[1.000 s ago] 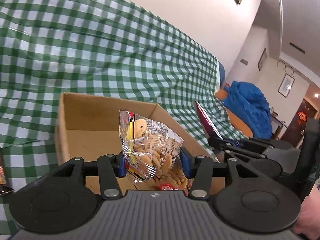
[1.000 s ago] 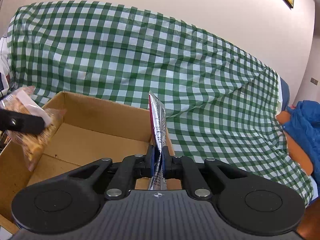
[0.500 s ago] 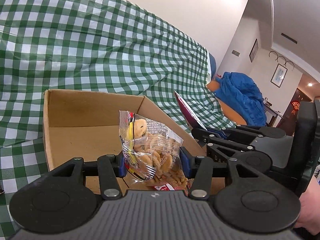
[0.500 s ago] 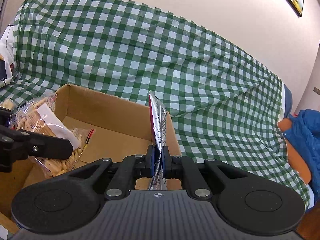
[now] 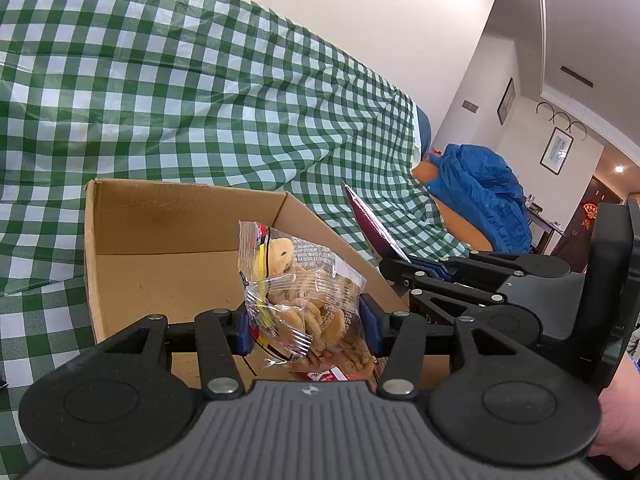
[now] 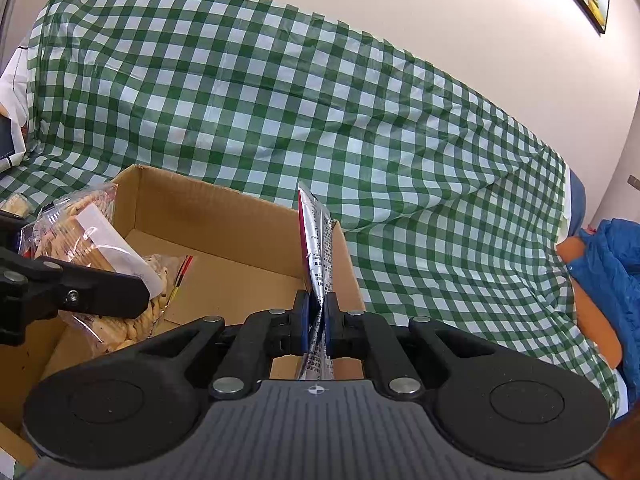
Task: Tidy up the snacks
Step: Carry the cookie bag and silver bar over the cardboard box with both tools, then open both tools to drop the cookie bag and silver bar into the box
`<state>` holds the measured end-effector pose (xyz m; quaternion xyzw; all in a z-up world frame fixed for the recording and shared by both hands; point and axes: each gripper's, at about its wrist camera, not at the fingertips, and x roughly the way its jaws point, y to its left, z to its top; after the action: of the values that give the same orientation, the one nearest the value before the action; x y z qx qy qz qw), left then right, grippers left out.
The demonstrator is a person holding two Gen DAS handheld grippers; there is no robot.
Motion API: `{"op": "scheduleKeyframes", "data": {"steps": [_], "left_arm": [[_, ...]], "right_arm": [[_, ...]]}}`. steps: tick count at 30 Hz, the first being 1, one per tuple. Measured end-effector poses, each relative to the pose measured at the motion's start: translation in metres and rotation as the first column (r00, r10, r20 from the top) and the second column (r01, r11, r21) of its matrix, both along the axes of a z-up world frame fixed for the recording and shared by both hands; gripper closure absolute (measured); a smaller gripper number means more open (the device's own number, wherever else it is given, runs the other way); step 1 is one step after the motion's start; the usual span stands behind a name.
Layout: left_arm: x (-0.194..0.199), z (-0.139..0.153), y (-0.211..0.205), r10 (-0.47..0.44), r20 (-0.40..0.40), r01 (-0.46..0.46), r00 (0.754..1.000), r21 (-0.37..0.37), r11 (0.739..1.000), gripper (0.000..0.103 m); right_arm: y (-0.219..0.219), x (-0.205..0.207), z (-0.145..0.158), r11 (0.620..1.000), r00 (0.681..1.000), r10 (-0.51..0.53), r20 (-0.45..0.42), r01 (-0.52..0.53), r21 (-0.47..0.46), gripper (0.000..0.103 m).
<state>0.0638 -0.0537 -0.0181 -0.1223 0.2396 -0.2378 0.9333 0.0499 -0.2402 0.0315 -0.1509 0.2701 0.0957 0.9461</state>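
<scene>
My left gripper (image 5: 306, 330) is shut on a clear bag of small biscuits (image 5: 296, 292), holding it upright over the open cardboard box (image 5: 160, 276). In the right wrist view the same biscuit bag (image 6: 92, 264) hangs over the box's left part, clamped by the left gripper's fingers (image 6: 100, 296). My right gripper (image 6: 316, 328) is shut on a thin silver and dark-red foil packet (image 6: 318, 240), held on edge above the cardboard box (image 6: 240, 240) near its right wall. From the left wrist view the foil packet (image 5: 368, 224) and the right gripper (image 5: 404, 270) sit just right of the box.
A green and white checked cloth (image 6: 280, 100) covers the sofa behind and under the box. A blue jacket (image 5: 480, 196) lies on an orange cushion to the right. A white object (image 6: 10, 136) sits at the far left. A hand (image 5: 618, 412) holds the right gripper.
The left gripper with the biscuit bag has come further over the box, toward the right gripper. The foil packet stays clamped in the same spot.
</scene>
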Motion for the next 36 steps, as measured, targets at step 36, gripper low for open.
{"op": "scheduleKeyframes", "data": {"steps": [36], "left_arm": [[0.0004, 0.0014, 0.0019, -0.008, 0.005, 0.009, 1.000, -0.008, 1.000, 0.048]], "right_arm": [[0.0058, 0.0003, -0.0027, 0.999, 1.000, 0.026, 0.000, -0.026, -0.020, 0.096]]}}
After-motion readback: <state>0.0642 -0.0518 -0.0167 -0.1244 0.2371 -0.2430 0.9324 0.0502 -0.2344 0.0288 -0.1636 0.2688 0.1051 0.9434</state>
